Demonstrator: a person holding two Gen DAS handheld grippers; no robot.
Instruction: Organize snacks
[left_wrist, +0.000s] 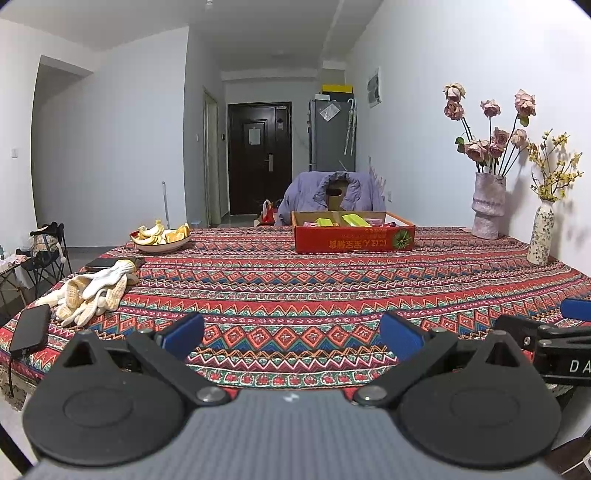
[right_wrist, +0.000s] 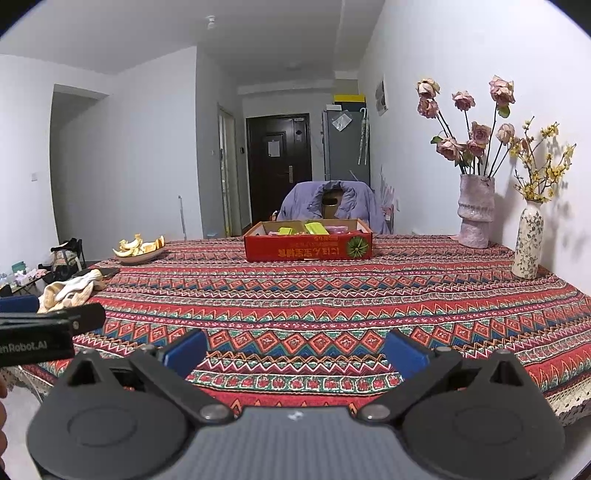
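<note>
Grippers at the near edge of a patterned tablecloth (left_wrist: 295, 288): my left gripper (left_wrist: 291, 334) and my right gripper (right_wrist: 295, 354) both hover low over the cloth, blue-padded fingers spread wide, nothing between them. The two tools sit side by side, each catching the other at the rim of its view.

Across the table, well away from both, stands a shallow red cardboard box (left_wrist: 354, 238) with snacks (left_wrist: 354, 220) inside it: yellow-green packets and pink wrappers show above its rim, though I cannot tell how many. Behind the box, a purple jacket (left_wrist: 332, 194) is draped over a chair.

To my left lie a pair of white work gloves (left_wrist: 92, 291), a dark phone (left_wrist: 31, 328) close to the table's edge, and, farther back, a bowl of peeled fruit and rind (left_wrist: 160, 236). Along the right-hand wall stand a pink vase of faded roses (left_wrist: 487, 206) and a smaller floral vase with yellow sprigs (left_wrist: 541, 236).
</note>
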